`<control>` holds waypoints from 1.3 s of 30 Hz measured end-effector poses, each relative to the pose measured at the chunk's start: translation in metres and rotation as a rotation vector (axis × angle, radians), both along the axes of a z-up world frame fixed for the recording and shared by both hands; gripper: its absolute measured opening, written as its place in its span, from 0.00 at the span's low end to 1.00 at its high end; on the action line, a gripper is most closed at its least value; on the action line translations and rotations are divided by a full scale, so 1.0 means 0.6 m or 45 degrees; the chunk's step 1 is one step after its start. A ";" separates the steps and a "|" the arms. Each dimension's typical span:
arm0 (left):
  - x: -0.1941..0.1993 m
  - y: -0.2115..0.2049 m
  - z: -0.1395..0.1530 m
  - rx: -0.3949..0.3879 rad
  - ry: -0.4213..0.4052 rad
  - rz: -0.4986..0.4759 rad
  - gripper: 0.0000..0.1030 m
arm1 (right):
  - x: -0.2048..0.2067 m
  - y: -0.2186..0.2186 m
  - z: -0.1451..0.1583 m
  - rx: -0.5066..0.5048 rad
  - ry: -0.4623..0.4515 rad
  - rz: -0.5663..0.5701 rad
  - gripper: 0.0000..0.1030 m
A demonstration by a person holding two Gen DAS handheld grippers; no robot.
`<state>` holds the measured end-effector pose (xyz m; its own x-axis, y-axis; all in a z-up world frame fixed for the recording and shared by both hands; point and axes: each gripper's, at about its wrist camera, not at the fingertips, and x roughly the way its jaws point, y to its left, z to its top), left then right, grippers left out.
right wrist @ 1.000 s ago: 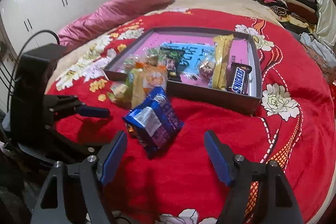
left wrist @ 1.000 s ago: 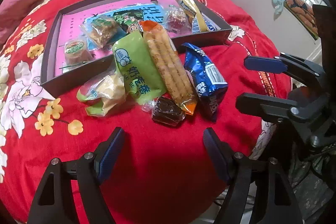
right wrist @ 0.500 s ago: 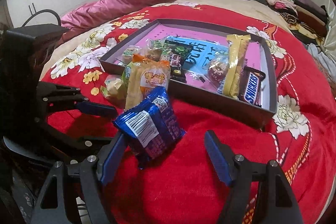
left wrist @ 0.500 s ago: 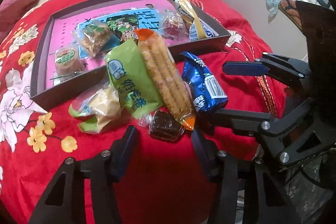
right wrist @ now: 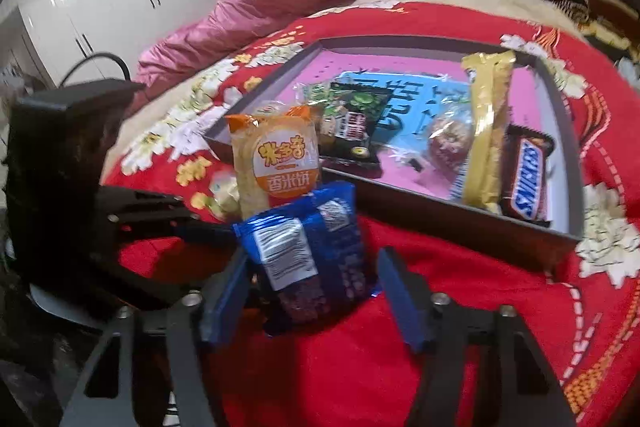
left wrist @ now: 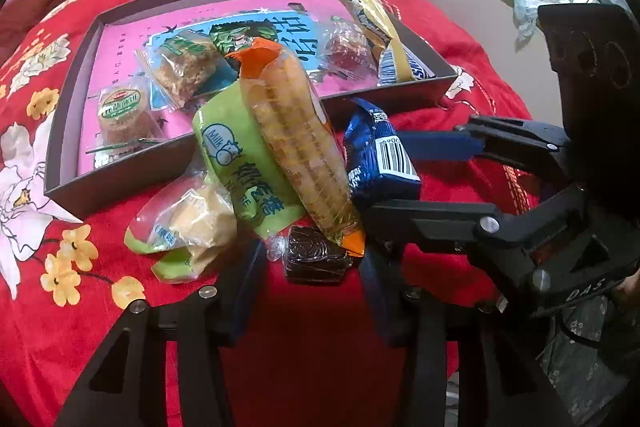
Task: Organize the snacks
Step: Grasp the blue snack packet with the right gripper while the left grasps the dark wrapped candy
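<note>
Both tongs low, spread — L point(left wrist: 310, 281) straddles brownie point(left wrist: 316, 259).

Bed point(left wrist: 304, 355) spread with red floral cover; directly on it: dark tray point(left wrist: 120, 183), blue packet point(left wrist: 380, 163), brown sweet point(left wrist: 316, 259), green pouches point(left wrist: 244, 163), pink quilt point(right wrist: 256, 15).
</note>
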<state>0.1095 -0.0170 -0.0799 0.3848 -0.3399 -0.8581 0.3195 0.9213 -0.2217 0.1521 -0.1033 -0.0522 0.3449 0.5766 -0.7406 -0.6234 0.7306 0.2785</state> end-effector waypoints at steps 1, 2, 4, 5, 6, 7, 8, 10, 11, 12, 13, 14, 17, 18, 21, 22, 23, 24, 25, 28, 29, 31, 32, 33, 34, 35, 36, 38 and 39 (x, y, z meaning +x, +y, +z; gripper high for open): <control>0.000 -0.001 -0.001 0.003 -0.001 0.001 0.47 | 0.001 0.002 -0.001 0.008 0.006 0.003 0.57; 0.001 -0.002 -0.002 0.005 -0.001 0.001 0.47 | 0.001 0.002 -0.001 0.008 0.007 0.006 0.55; 0.002 -0.004 -0.003 0.006 -0.003 0.006 0.47 | 0.000 0.003 -0.002 0.011 0.004 0.006 0.55; 0.002 -0.004 -0.002 0.008 -0.005 0.007 0.47 | -0.002 0.003 0.000 0.011 -0.002 0.005 0.54; 0.002 -0.004 -0.002 0.010 -0.006 0.010 0.47 | -0.004 0.003 0.002 0.011 -0.010 0.005 0.54; 0.002 -0.005 -0.002 0.011 -0.004 0.019 0.47 | -0.006 0.002 0.005 0.017 -0.016 0.003 0.54; 0.003 -0.006 -0.002 0.011 -0.001 0.027 0.47 | -0.009 0.000 0.010 0.026 -0.025 -0.005 0.54; 0.004 -0.009 -0.003 0.014 0.002 0.044 0.47 | -0.013 -0.007 0.021 0.034 -0.053 -0.032 0.54; 0.004 -0.010 -0.003 0.020 0.000 0.046 0.47 | -0.016 -0.010 0.029 0.043 -0.074 -0.049 0.54; 0.003 -0.011 -0.004 0.024 0.000 0.049 0.47 | -0.017 -0.014 0.034 0.052 -0.084 -0.061 0.54; 0.004 -0.013 -0.004 0.028 0.001 0.054 0.47 | -0.020 -0.021 0.042 0.071 -0.096 -0.083 0.54; 0.004 -0.015 -0.003 0.025 0.002 0.057 0.46 | -0.022 -0.026 0.047 0.082 -0.103 -0.097 0.54; 0.005 -0.017 -0.003 0.027 0.003 0.072 0.44 | -0.028 -0.045 0.062 0.111 -0.123 -0.147 0.54; 0.005 -0.019 -0.003 0.031 0.001 0.074 0.43 | -0.029 -0.051 0.067 0.116 -0.129 -0.164 0.54; 0.005 -0.025 -0.003 0.066 -0.005 0.074 0.42 | -0.030 -0.065 0.073 0.138 -0.122 -0.216 0.54; 0.005 -0.027 -0.003 0.079 -0.009 0.074 0.42 | -0.029 -0.069 0.074 0.138 -0.122 -0.230 0.54; 0.005 -0.027 -0.002 0.082 -0.011 0.073 0.42 | -0.030 -0.070 0.074 0.136 -0.123 -0.238 0.54; 0.005 -0.027 -0.002 0.083 -0.012 0.073 0.41 | -0.028 -0.071 0.074 0.136 -0.123 -0.248 0.54; 0.005 -0.026 -0.001 0.074 -0.010 0.074 0.41 | -0.027 -0.073 0.073 0.136 -0.123 -0.255 0.54; 0.004 -0.022 0.001 0.060 -0.005 0.076 0.40 | -0.026 -0.077 0.074 0.132 -0.127 -0.271 0.54; 0.002 -0.022 0.002 0.060 -0.006 0.075 0.40 | -0.026 -0.077 0.074 0.132 -0.128 -0.274 0.54; -0.002 -0.020 0.003 0.061 -0.004 0.074 0.40 | -0.025 -0.078 0.074 0.133 -0.125 -0.281 0.54; -0.005 -0.019 0.004 0.060 -0.002 0.072 0.39 | -0.025 -0.079 0.073 0.134 -0.122 -0.285 0.54; -0.008 -0.017 0.005 0.058 -0.001 0.072 0.38 | -0.026 -0.080 0.073 0.135 -0.121 -0.288 0.54; -0.011 -0.014 0.007 0.055 -0.001 0.073 0.38 | -0.027 -0.081 0.072 0.135 -0.120 -0.290 0.54; -0.014 -0.010 0.009 0.050 -0.001 0.076 0.38 | -0.028 -0.082 0.072 0.136 -0.119 -0.293 0.54; -0.016 -0.007 0.009 0.046 0.002 0.078 0.38 | -0.029 -0.083 0.072 0.140 -0.117 -0.294 0.54; -0.020 0.001 0.010 0.035 0.009 0.090 0.37 | -0.032 -0.083 0.074 0.142 -0.122 -0.290 0.54; -0.022 0.004 0.010 0.033 0.013 0.093 0.37 | -0.033 -0.082 0.075 0.142 -0.124 -0.288 0.54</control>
